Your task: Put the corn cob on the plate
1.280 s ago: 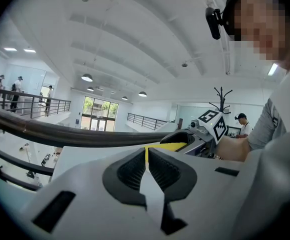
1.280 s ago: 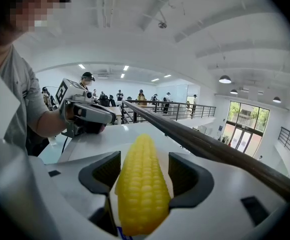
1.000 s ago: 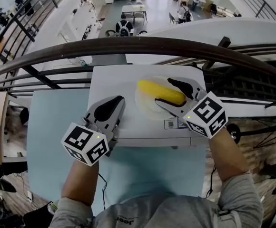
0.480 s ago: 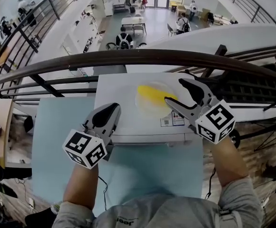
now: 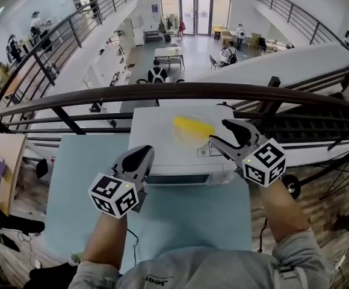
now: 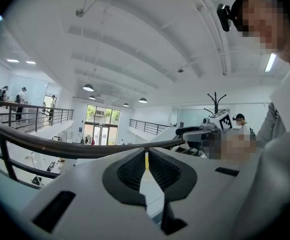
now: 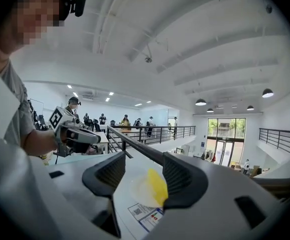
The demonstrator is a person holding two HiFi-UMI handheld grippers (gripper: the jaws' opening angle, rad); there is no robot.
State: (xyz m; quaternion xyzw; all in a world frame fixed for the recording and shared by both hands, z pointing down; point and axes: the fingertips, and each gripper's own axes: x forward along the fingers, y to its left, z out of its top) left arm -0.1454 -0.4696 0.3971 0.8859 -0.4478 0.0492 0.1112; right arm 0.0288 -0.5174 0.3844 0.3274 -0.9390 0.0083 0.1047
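Note:
The yellow corn cob lies on a pale translucent plate on top of a white box. My right gripper hovers just right of the plate, clear of the cob; its jaws are closing with nothing between them. Through the right gripper view's jaws the cob and plate show beyond and below. My left gripper is shut and empty at the box's near left edge; in its own view only a thin slit shows between the pads.
A dark curved railing runs just beyond the box, with an open atrium and people far below. The box stands on a light blue table. A printed label lies on the box near the plate.
Both grippers have lifted and drawn back toward me. The right gripper has come away from the cob, which stays on the plate, and its jaws have narrowed slightly.

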